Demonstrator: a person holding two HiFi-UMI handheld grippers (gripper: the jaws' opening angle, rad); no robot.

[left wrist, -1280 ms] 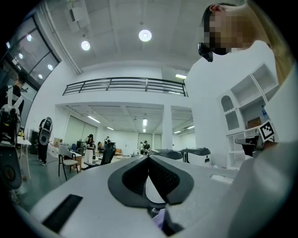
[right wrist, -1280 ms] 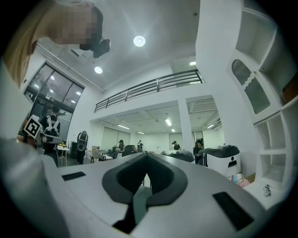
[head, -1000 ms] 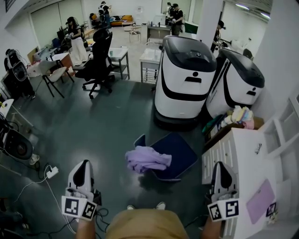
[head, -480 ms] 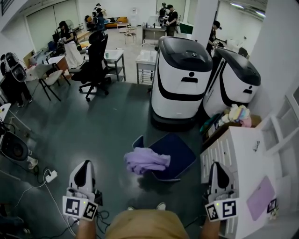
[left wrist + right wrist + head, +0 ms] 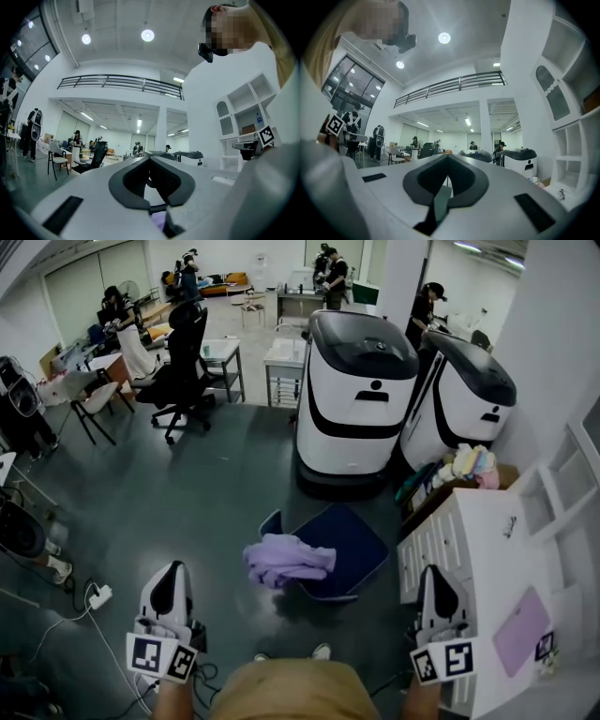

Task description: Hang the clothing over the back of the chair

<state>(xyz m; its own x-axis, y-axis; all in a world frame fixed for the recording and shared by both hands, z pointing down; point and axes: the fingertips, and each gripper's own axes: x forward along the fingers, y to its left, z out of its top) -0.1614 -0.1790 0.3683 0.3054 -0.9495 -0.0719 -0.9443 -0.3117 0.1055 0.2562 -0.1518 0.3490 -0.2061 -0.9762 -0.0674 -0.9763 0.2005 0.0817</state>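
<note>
A lilac piece of clothing (image 5: 286,562) lies crumpled on the left part of a dark blue chair seat (image 5: 349,542) on the grey floor. The chair's back (image 5: 274,522) shows only as a small blue edge behind the cloth. My left gripper (image 5: 167,589) is low at the left, well short of the clothing, jaws together and empty. My right gripper (image 5: 437,594) is low at the right beside the white cabinet, also shut and empty. In the left gripper view the left gripper (image 5: 150,161) points level into the room. The right gripper (image 5: 449,159) does the same in the right gripper view.
Two white service robots (image 5: 354,395) (image 5: 461,399) stand behind the chair. A white cabinet (image 5: 483,554) is close on the right, with a box of coloured cloth (image 5: 464,465) behind it. A black office chair (image 5: 185,357), desks and people fill the back left. A power strip (image 5: 97,596) lies at the left.
Both grippers and the clothing keep their places. Only the head view has shifted a little, so the room sits slightly differently in the picture.
</note>
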